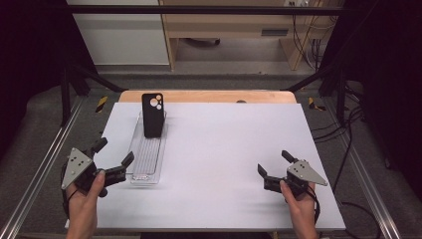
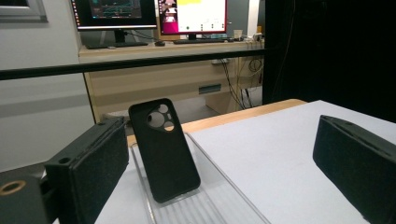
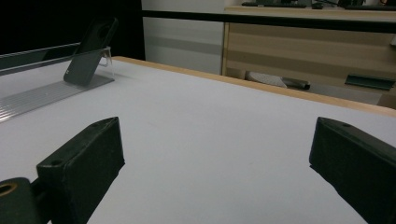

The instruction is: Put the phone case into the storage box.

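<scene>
I held the left tongs at about eight o'clock on the bench, jaws well apart and gripping nothing, one jaw just beside the near end of the clear ribbed tray. In the left gripper view the two black pads framed the black phone case, which stood tilted back near the far end of that tray, its camera cut-outs uppermost. From above, the case sat at roughly eleven o'clock on the bench, propped against the tray's far wall and well apart from both tongs.

As I judged it, the step in hand was the reach for the case. To do it well I would carry the left tongs forward toward twelve o'clock along the tray's length, staying above its low side walls so I didn't nudge the light tray. I would square the jaws to the case's long edges and close on the upper half, where it stood free of the tray. A soft case may flex, so a gentle, centred pinch seemed best, then a straight lift.

The right tongs hovered at about four o'clock, jaws likewise apart and empty over bare bench. In the right gripper view the case leaned at the far left. I thought that hand could steady the tray's near end if needed.
</scene>
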Motion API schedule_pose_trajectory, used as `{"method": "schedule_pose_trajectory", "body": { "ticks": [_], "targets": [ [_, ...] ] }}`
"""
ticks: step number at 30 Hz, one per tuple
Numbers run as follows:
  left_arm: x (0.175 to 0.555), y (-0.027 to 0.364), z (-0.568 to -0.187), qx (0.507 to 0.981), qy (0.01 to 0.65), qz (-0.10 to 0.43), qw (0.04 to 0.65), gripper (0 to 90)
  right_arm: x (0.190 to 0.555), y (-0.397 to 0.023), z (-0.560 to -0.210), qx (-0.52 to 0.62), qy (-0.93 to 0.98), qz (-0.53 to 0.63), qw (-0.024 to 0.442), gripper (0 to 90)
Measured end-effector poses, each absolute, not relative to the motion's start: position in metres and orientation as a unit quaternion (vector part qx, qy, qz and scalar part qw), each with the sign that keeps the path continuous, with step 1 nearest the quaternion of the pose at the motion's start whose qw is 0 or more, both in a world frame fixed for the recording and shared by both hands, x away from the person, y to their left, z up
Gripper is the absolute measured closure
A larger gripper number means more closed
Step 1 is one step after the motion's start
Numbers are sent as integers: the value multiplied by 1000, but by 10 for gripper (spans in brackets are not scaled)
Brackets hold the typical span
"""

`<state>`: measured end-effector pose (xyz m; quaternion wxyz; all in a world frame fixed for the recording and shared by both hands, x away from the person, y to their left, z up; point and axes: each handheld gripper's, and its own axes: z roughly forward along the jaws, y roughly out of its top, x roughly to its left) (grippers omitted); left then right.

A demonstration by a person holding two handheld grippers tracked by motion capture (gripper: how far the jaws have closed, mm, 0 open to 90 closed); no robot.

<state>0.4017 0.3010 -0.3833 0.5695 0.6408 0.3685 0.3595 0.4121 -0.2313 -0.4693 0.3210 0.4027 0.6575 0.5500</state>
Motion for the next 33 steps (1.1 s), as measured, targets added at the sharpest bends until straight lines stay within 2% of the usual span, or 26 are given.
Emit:
{"method": "schedule_pose_trajectory", "body": {
  "ticks": [33],
  "targets": [
    [416, 325, -432, 651, 386, 360, 545, 30, 410, -246, -471, 399, 654, 545, 340, 30]
  ]
}}
